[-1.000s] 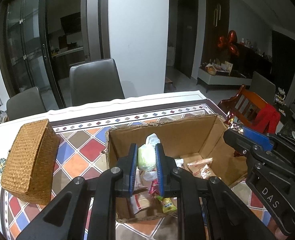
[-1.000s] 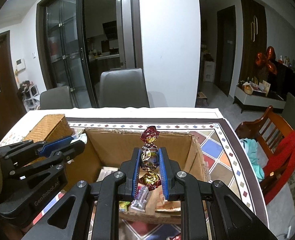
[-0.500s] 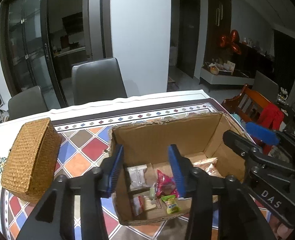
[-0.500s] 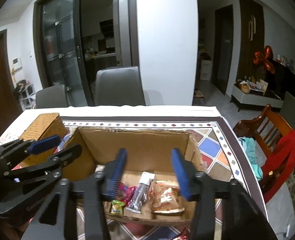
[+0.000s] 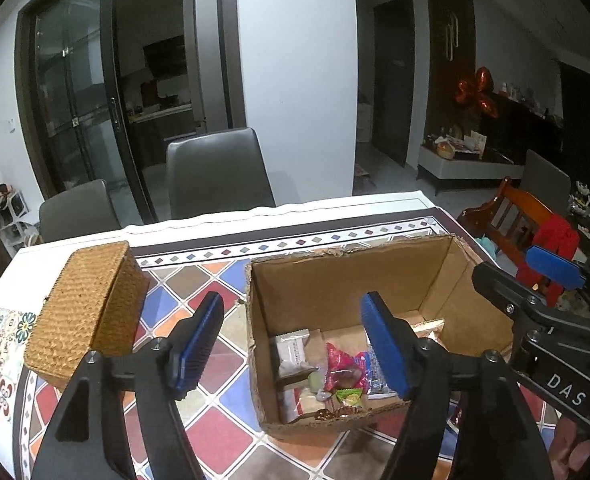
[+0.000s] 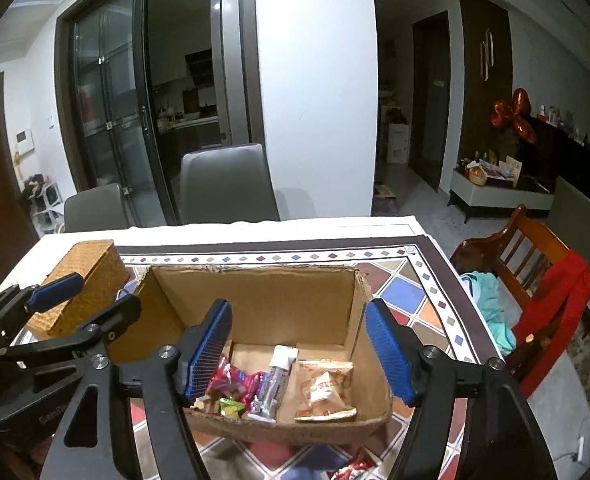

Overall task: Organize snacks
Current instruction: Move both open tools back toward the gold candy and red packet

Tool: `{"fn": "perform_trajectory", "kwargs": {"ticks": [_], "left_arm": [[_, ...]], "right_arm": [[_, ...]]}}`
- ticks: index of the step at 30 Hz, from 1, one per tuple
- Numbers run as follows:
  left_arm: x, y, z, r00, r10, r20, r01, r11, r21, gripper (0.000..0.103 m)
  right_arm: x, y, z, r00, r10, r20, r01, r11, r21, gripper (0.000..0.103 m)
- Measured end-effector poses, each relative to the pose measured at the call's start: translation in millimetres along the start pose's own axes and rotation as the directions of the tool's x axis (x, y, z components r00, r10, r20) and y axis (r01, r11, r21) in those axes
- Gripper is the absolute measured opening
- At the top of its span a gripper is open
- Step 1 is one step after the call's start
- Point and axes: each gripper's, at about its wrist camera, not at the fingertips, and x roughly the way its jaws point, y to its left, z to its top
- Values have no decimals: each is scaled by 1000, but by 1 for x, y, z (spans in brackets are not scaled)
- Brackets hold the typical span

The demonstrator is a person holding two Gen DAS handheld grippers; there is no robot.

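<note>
1. Left wrist view: the left gripper (image 5: 291, 344) hangs over the near left corner of the cardboard box (image 5: 351, 280), its jaws apart and holding nothing. They have just been opening; the pale green sweet (image 5: 315, 381) clamped there a second ago now lies among the snacks (image 5: 337, 376) on the box floor. The wicker basket (image 5: 87, 312) stands just left of the box on the tiled tablecloth (image 5: 211, 436).

2. Right wrist view: the right gripper (image 6: 297, 350) also hovers over the box (image 6: 255, 300), jaws parted and empty after just opening; its red-and-gold sweet is gone from them, probably dropped inside. Two more snacks look stowed.

3. Only this view shows the orange packet (image 6: 325, 388) in full, and a red wrapper (image 6: 349, 468) outside the box on the cloth, likely the next pick.
</note>
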Motion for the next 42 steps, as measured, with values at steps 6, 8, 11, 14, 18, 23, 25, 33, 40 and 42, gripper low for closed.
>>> {"fn": "perform_trajectory", "kwargs": {"ticks": [6,8,11,14,18,23,25,33,40,42], "left_arm": [[-11,0,-1,1000,9,12,-9,1000,-7,72],[-15,0,-2,1000,10,17,-10,1000,-11,74],[-19,1,-3,1000,15,22,-15,1000,-13,76],[-23,0,-3,999,19,27,-18,1000,-15,78],[-30,-1,-4,999,28,36,-28,999,-17,81],[-38,-2,-5,999,32,44,-31,999,-19,84],[-42,-3,-6,998,32,49,-31,999,-20,86],[-57,-6,-9,997,37,67,-35,999,-20,88],[-69,-9,-13,996,41,79,-39,999,-23,91],[-72,-11,-15,996,41,81,-39,999,-22,91]], "right_arm": [[-11,-2,0,1000,-6,10,6,1000,4,70],[-14,-2,0,1000,-8,13,8,1000,3,70],[-19,-3,-1,1000,-11,18,11,1000,3,70],[-24,-4,-1,1000,-17,22,17,1000,5,70],[-30,-4,0,999,-22,28,22,1000,6,70],[-40,-7,-1,999,-28,40,28,1000,9,70],[-44,-8,-1,999,-30,45,30,1000,10,70],[-60,-10,-4,998,-35,61,35,999,10,70],[-72,-11,-7,997,-38,75,37,999,11,70],[-74,-13,-7,996,-39,76,38,999,10,70]]}}
